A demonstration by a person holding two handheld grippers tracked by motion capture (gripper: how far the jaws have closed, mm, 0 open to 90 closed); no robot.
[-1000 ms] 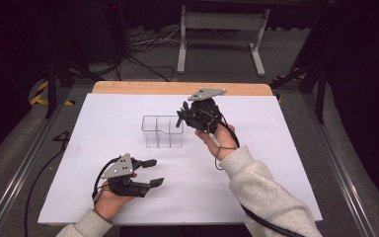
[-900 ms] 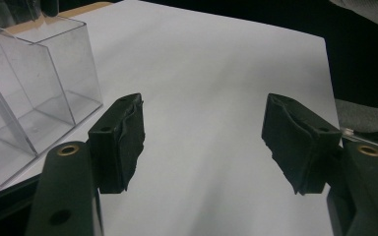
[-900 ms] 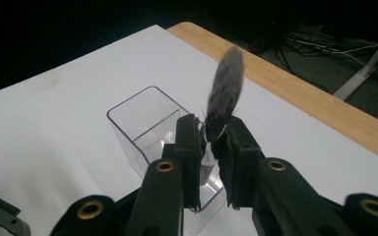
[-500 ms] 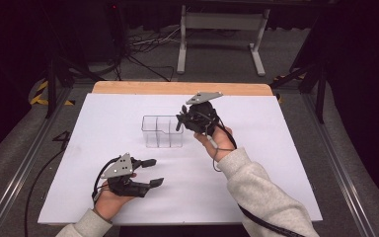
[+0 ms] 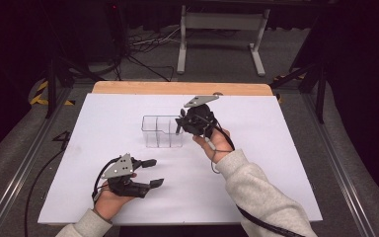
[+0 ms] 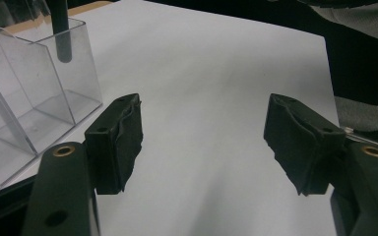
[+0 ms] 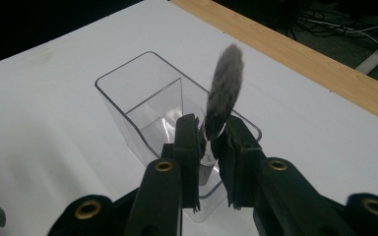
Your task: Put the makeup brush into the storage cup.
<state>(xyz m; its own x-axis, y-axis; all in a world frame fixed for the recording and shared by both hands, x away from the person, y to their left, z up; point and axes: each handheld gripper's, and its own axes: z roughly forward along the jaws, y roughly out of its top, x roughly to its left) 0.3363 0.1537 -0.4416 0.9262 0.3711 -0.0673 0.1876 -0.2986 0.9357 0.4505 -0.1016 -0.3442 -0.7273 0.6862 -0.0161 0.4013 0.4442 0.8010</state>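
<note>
A clear plastic organizer box (image 5: 162, 131) with dividers stands at the middle of the white table. My right gripper (image 5: 185, 122) hovers at the box's right end, shut on a makeup brush (image 7: 224, 88). The brush's grey bristles point up past the jaws, in the right gripper view (image 7: 209, 130). Its dark handle (image 6: 61, 29) hangs down into the box's end compartment (image 7: 147, 98). My left gripper (image 5: 157, 172) rests near the table's front left, open, with bare table between its jaws (image 6: 204, 128). The box (image 6: 29, 98) stands to the left of those jaws.
The white sheet (image 5: 276, 163) covers the table, with a wooden strip (image 5: 128, 88) along its far edge. A metal stand (image 5: 222, 22) and cables (image 5: 143, 44) lie on the floor beyond. A person's grey sleeve (image 5: 261, 197) crosses the table's front right.
My right gripper has sunk slightly over the box's right end with the brush in it. The left gripper has stayed where it was.
</note>
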